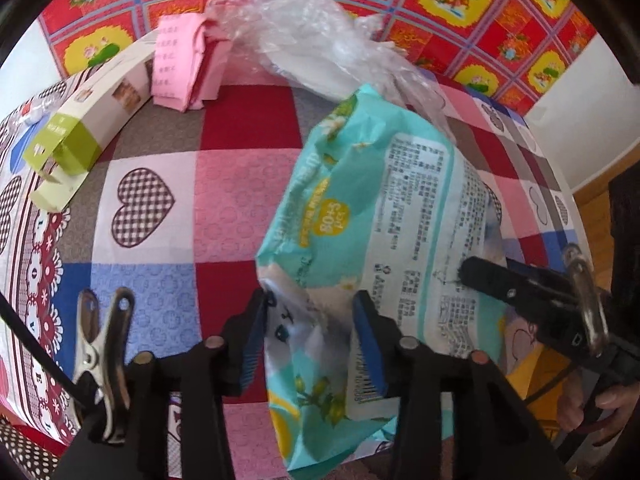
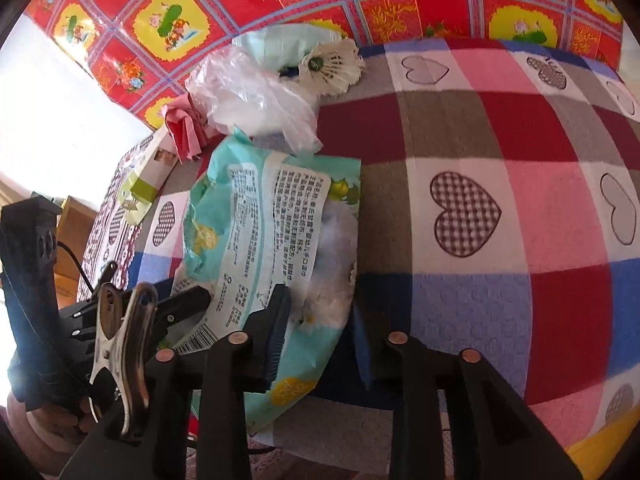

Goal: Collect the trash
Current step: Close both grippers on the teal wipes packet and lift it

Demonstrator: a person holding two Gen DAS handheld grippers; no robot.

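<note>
A teal and white wet-wipe packet [image 1: 372, 220] lies on the checked heart-pattern cloth [image 1: 224, 200]. My left gripper [image 1: 316, 344] has its blue pads on either side of the packet's near end and grips it. My right gripper [image 2: 320, 332] stands wide open around the same packet [image 2: 264, 240], and in the left wrist view its black fingers [image 1: 504, 280] touch the packet's right edge. A crumpled clear plastic bag [image 1: 320, 44] lies just behind the packet, and it also shows in the right wrist view [image 2: 256, 96].
A pink folded paper pack [image 1: 184, 64] and a long white and green carton [image 1: 80, 128] lie at the far left. A white shuttlecock [image 2: 332, 66] and a pale green pouch [image 2: 280, 46] rest at the cloth's far edge. A red floral wall stands behind.
</note>
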